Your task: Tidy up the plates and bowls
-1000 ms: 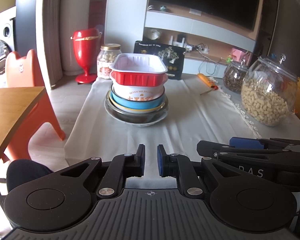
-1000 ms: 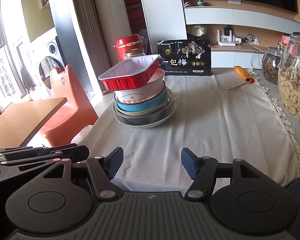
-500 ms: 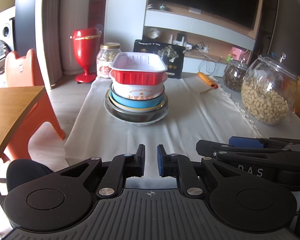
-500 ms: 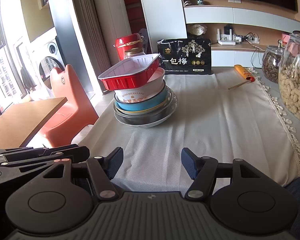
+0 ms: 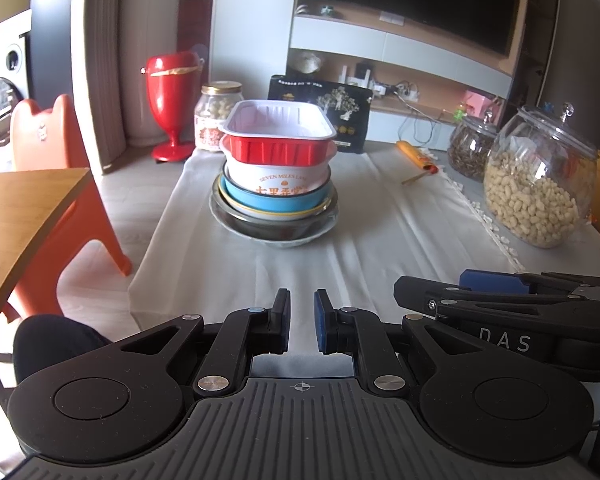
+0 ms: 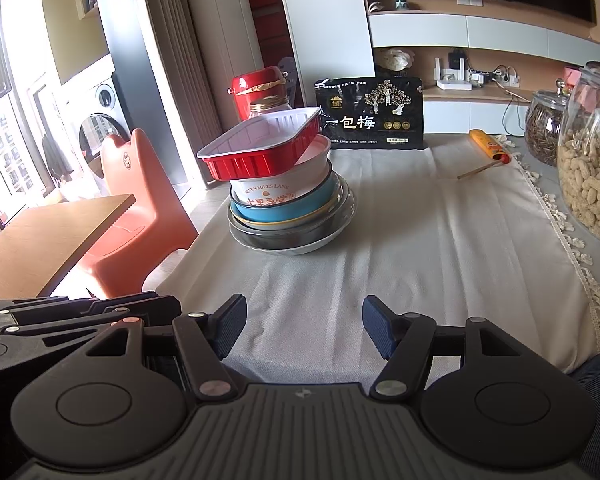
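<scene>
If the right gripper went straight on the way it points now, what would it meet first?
Most likely the bare white tablecloth: the right gripper, open and empty, points down at the cloth ahead. The stack of bowls sits further off and left of that line, though depth is hard to judge.

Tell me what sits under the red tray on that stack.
The red tray rests tilted on a white bowl with orange lettering. Below come a blue bowl, a yellow-rimmed dish, a dark bowl and a white plate at the bottom. The insides of the lower ones are covered.
</scene>
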The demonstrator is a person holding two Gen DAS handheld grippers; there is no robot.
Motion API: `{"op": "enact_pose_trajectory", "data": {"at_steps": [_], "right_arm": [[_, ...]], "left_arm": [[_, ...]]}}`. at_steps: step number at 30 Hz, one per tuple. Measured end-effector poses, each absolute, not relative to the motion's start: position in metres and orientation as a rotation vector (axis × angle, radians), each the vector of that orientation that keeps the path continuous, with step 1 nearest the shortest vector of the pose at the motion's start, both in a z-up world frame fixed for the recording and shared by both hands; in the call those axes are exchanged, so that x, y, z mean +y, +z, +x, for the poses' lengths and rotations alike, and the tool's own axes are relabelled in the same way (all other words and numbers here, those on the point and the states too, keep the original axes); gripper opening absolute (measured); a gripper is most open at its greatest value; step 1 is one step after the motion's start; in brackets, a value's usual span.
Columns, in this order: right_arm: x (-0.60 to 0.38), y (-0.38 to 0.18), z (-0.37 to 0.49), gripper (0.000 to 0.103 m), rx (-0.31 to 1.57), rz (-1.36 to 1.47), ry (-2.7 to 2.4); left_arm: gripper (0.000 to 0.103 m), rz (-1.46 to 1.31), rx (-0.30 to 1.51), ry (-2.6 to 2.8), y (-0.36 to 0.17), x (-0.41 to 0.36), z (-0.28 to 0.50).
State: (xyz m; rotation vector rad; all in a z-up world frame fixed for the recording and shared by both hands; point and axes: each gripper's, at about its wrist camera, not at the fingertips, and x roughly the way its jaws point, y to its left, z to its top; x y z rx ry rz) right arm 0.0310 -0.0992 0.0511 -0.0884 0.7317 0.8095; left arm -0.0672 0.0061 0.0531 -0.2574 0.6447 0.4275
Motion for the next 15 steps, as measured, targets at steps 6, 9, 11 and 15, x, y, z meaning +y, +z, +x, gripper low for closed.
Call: {"op": "enact_pose_trajectory", "data": {"at_steps": [6, 9, 11, 15], "right_arm": [[-0.0992, 0.0512, 0.0309, 0.065, 0.731, -0.087, 0.81], [-0.0994, 0.0517, 0.0307, 0.065, 0.73, -0.085, 0.813], [-0.0998, 0.0521, 0.0308, 0.065, 0.73, -0.083, 0.815], [-0.1025, 0.0542, 0.0358, 0.065, 0.732, -0.066, 0.824]], "left_arm": [[0.014, -0.258, 0.64, 0.427, 0.0535, 0.0062, -0.0672], [0.014, -0.259, 0.632, 0.427, 0.0544, 0.006, -0.0674], [0.014, -0.262, 0.628, 0.429, 0.0548, 0.0065, -0.0672], [0.014, -0.247, 0.625, 0.453, 0.0539, 0.0098, -0.0621]]}}
